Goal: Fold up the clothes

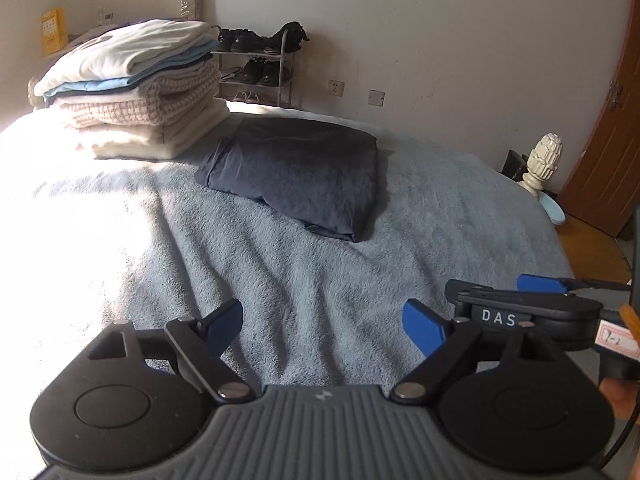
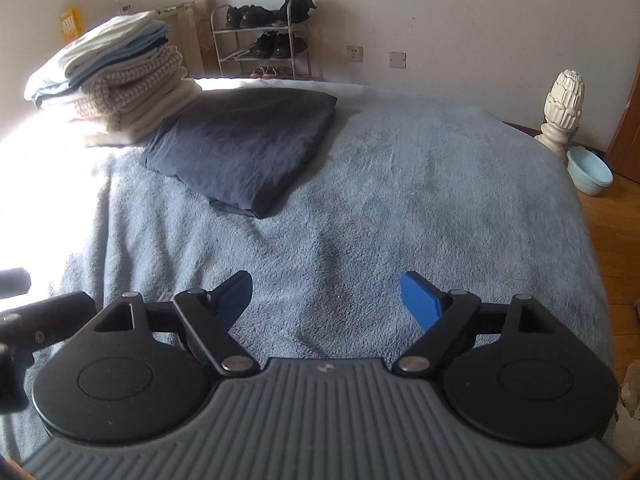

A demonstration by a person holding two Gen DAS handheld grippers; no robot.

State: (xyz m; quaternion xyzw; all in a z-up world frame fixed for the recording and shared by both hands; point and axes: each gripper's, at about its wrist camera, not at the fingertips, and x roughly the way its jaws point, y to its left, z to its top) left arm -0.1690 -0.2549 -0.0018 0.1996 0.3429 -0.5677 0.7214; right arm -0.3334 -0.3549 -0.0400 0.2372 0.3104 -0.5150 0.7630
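A dark navy folded garment (image 1: 296, 172) lies flat on the bed (image 1: 360, 264), toward the far edge and a little left of the middle, its folded layers showing at the near corner. Just beside it, at the far left corner of the bed, stands a stack of folded clothes (image 1: 136, 88) in white, pale blue and cream knit, partly in bright sunlight. The left gripper (image 1: 322, 324) hangs over the near part of the bed with its blue-padded fingers spread wide and nothing between them. The right gripper (image 2: 326, 300) is likewise wide apart and empty, close beside the left one. Beyond the far edge a shoe rack (image 2: 262, 44) stands against the wall; off the right corner are a white bedpost finial (image 2: 564, 108) and a pale blue bowl (image 2: 588, 172) on the floor
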